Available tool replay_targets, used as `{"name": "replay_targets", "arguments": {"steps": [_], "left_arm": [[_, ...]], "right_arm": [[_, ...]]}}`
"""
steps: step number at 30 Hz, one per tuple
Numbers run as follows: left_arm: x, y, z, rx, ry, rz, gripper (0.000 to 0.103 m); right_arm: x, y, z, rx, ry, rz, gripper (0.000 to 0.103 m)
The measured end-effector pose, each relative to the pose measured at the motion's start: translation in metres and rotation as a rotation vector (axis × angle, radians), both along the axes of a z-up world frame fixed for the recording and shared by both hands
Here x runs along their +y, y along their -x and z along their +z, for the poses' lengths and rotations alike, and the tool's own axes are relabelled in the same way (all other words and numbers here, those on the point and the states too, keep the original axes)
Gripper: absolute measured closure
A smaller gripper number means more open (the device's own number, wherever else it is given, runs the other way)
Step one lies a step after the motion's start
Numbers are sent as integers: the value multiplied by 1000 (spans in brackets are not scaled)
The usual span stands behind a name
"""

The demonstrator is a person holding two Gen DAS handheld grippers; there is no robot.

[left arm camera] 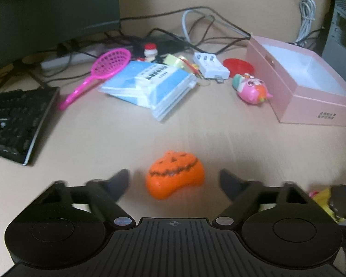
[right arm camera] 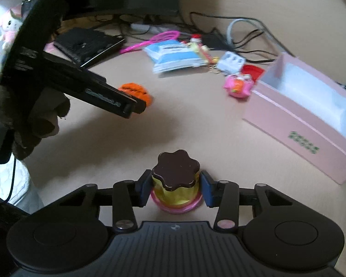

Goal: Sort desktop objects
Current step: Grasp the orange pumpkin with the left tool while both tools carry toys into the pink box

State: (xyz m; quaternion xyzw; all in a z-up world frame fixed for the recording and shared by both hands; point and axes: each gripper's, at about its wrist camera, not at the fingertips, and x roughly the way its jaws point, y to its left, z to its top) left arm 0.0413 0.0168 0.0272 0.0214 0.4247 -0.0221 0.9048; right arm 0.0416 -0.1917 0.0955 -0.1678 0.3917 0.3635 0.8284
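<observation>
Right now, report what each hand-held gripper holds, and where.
Right hand-held gripper: shut on the pudding toy, by its yellow sides. Left hand-held gripper: open around the pumpkin toy, holding nothing.

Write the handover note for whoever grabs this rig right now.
Left hand-held gripper: open, fingers either side of the orange pumpkin toy, not gripping.
Right hand-held gripper: shut on the pudding toy.
Pink box: open, nothing visible inside.
Left to sort: pumpkin, pink strainer, tissue packs, white charger, pink owl toy, red dish, small figures behind.
</observation>
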Motion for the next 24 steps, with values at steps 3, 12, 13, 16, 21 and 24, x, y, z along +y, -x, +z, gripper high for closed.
{"name": "replay_targets", "arguments": {"steps": [3,12,13,16,21,24], "left_arm": [[-4,-6,0,15,1,-1,31],[-36,0,41,-71,-3,-201,40],[-47,-2,56,-117,7,-244,40],[-86,-14,90,-228,36,-361,40],[-148,-49,105,-320,-15,-473,40],[-167,-75,100,-303,-21,-486,36]], "right_arm": [[-15,0,11,2,-7,-32,60],[-71,-28,78,-94,-66,-148,60],[-76,-35,90,-132,-72,-171,60],[-85,-68,118,-228,-88,-255,60],[-96,-132,133,-265,-156,-369,60],[-101,-171,128,-223,-191,-425,60]]}}
